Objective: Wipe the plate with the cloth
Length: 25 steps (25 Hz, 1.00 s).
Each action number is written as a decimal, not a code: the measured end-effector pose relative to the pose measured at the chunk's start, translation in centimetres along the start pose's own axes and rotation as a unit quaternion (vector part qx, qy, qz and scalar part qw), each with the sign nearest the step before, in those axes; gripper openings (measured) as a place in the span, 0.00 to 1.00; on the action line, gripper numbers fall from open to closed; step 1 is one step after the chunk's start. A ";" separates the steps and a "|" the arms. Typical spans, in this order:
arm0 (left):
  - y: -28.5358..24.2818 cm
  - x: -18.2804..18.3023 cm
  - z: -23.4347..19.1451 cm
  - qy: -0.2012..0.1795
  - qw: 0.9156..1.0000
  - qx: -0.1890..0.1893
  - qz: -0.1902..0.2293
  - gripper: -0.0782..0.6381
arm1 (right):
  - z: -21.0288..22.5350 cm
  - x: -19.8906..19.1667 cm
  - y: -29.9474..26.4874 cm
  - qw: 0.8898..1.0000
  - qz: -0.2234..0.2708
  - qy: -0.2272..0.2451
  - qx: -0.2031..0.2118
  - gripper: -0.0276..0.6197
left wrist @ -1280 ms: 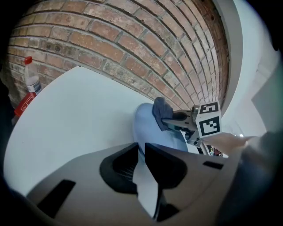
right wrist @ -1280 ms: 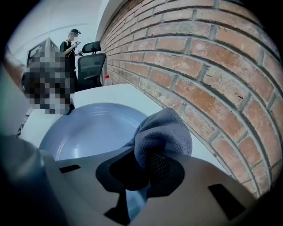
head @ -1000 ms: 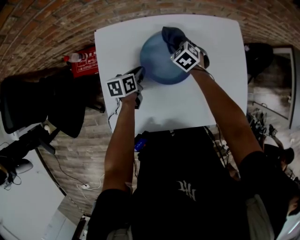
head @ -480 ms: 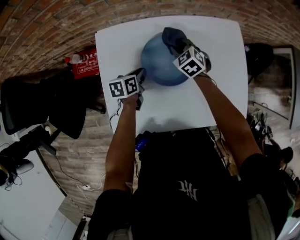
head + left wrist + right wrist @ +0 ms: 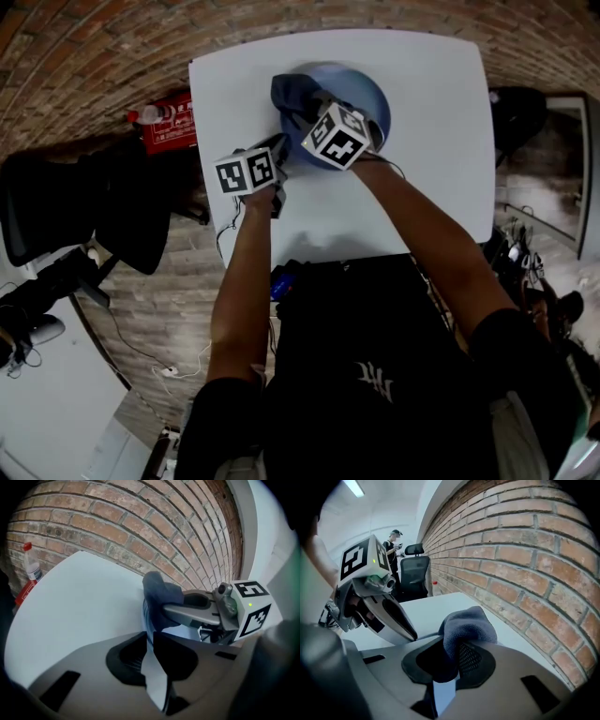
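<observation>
While pinching the bunched cloth [image 5: 468, 625] in the right hand-held gripper [image 5: 450, 665], press flat and sweep in overlapping strokes across the blue plate [image 5: 373, 86] on the counter [image 5: 431, 159]; steady against sliding with the left hand-held gripper [image 5: 151, 651], clenched on the plate's left rim.

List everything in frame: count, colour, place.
table: 1, white, against the brick wall
plate: 1, blue, on the table's far half
cloth: 1, dark grey-blue, over the plate's left part
red box: 1, red, left of the table
bottle: 1, clear with red cap, by the red box
office chair: 1, black, beyond the table along the wall
person: 1, dark clothes, standing by that chair
left gripper: 1, grey, shut on the plate's near-left rim
right gripper: 1, grey, shut on the cloth
</observation>
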<state>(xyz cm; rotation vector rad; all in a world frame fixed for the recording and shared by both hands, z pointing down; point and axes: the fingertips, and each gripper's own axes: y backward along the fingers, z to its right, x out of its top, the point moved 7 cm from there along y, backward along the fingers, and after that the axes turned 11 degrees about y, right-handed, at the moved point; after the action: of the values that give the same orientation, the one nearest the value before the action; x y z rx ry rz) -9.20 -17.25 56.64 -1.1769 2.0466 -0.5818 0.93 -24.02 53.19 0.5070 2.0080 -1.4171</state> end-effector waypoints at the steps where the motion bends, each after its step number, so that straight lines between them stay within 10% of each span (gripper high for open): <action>1: 0.0 -0.1 0.0 0.000 1.000 0.000 0.000 0.17 | -0.4 -0.2 -0.5 1.000 -0.007 0.002 0.007 0.16; 25: 0.0 0.2 -0.1 0.004 1.000 0.003 0.009 0.16 | 0.5 -5.1 -0.3 0.994 -0.090 0.060 0.005 0.16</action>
<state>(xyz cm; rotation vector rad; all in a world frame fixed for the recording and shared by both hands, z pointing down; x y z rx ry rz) -9.35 -17.41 56.71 -1.1526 2.0583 -0.5849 4.63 -24.38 56.72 0.4342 2.1899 -1.5373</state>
